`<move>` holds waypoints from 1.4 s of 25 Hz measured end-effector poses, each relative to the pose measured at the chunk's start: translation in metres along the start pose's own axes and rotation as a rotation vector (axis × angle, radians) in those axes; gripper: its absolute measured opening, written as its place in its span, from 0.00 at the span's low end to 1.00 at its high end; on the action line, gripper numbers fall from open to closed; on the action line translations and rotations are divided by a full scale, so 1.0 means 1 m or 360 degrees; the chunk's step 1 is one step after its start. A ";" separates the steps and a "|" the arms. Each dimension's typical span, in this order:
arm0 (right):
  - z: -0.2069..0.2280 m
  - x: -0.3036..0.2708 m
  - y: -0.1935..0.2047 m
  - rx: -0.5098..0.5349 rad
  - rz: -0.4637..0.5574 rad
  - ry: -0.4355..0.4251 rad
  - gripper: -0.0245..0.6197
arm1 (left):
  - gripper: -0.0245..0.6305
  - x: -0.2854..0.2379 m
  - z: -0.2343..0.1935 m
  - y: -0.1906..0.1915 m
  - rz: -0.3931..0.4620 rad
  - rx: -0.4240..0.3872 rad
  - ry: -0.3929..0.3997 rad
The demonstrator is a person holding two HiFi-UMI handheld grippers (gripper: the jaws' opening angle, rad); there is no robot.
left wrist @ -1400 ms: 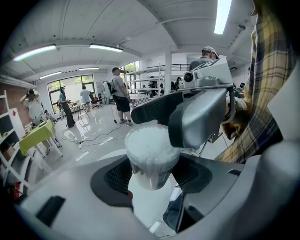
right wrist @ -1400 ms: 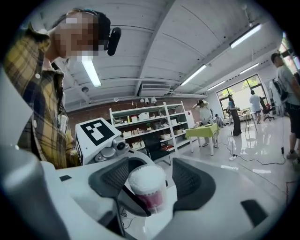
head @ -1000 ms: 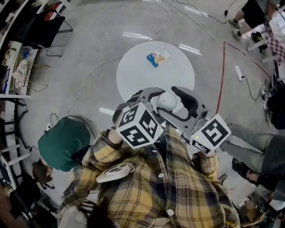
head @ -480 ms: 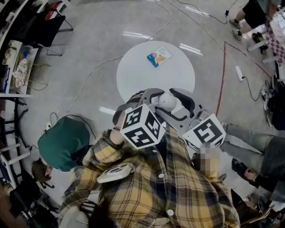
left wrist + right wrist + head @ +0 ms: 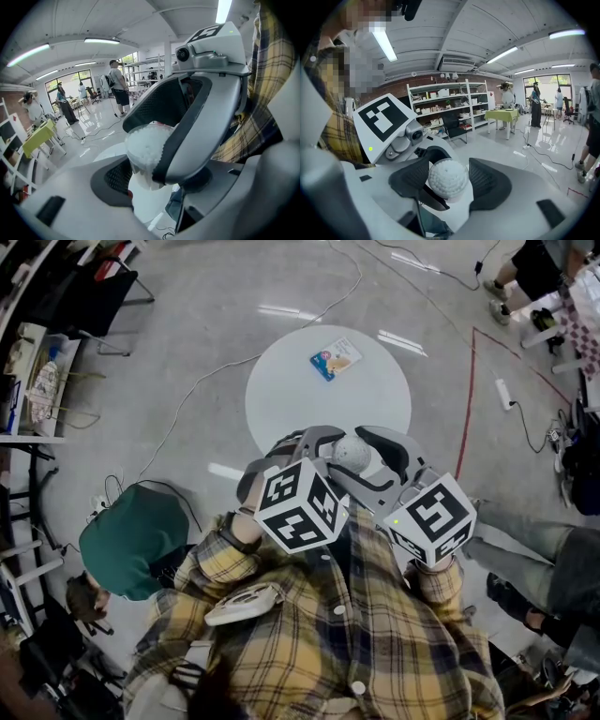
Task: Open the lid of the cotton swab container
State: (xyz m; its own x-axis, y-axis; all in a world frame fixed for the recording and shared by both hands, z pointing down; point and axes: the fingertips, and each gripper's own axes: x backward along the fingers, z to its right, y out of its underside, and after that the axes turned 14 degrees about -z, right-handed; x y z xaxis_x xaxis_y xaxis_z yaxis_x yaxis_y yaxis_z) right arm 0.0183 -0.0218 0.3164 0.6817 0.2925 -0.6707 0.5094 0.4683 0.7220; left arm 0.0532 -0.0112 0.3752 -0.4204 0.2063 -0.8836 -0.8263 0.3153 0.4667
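The cotton swab container (image 5: 352,453) is a small clear tub packed with white swabs, held in the air between both grippers, just in front of the person's checked shirt. In the left gripper view the tub (image 5: 146,149) stands nearly upright. My left gripper (image 5: 150,182) is shut on its lower body. My right gripper (image 5: 163,136) comes from above and straddles its top. In the right gripper view the tub's round end (image 5: 447,177) faces the camera, and my right gripper (image 5: 449,182) has a pad against each side of it.
A round white table (image 5: 281,395) lies below and ahead, with a blue packet (image 5: 334,359) at its far side. Cables cross the floor. A green bag (image 5: 131,540) sits at the left, and a seated person's legs (image 5: 534,554) at the right. Shelves (image 5: 445,105) and standing people fill the room beyond.
The right gripper's marker cube has tilted and shifted slightly up and left. The left gripper and the tub have stayed almost where they were.
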 end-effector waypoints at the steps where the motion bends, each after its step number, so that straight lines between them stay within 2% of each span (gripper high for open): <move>1: 0.000 -0.001 0.000 -0.0011 -0.0012 -0.0009 0.47 | 0.45 0.000 0.000 0.001 -0.0002 -0.0006 -0.0005; 11: 0.003 0.002 0.004 -0.0152 -0.0060 -0.0090 0.46 | 0.45 0.002 0.002 0.001 0.0008 -0.0049 -0.0009; 25: 0.003 0.001 0.007 -0.0262 -0.0093 -0.0299 0.46 | 0.45 0.002 0.004 0.002 0.0058 -0.0076 -0.0008; 28: 0.005 0.003 0.007 -0.0301 -0.0101 -0.0360 0.42 | 0.44 0.001 0.005 0.003 0.0059 -0.0096 -0.0018; 32: 0.003 0.001 0.008 -0.0288 -0.0147 -0.0382 0.42 | 0.44 0.001 0.006 0.003 0.0073 -0.0077 -0.0003; 35: 0.002 0.004 0.003 -0.0233 -0.0120 -0.0380 0.43 | 0.45 0.004 0.006 0.000 0.0112 -0.0031 0.0043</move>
State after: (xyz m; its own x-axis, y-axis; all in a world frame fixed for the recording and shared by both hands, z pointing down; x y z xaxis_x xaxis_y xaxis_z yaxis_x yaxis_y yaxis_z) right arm 0.0240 -0.0209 0.3166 0.7579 0.0561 -0.6499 0.4938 0.6017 0.6278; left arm 0.0535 -0.0051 0.3724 -0.4875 0.2022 -0.8494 -0.8012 0.2829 0.5272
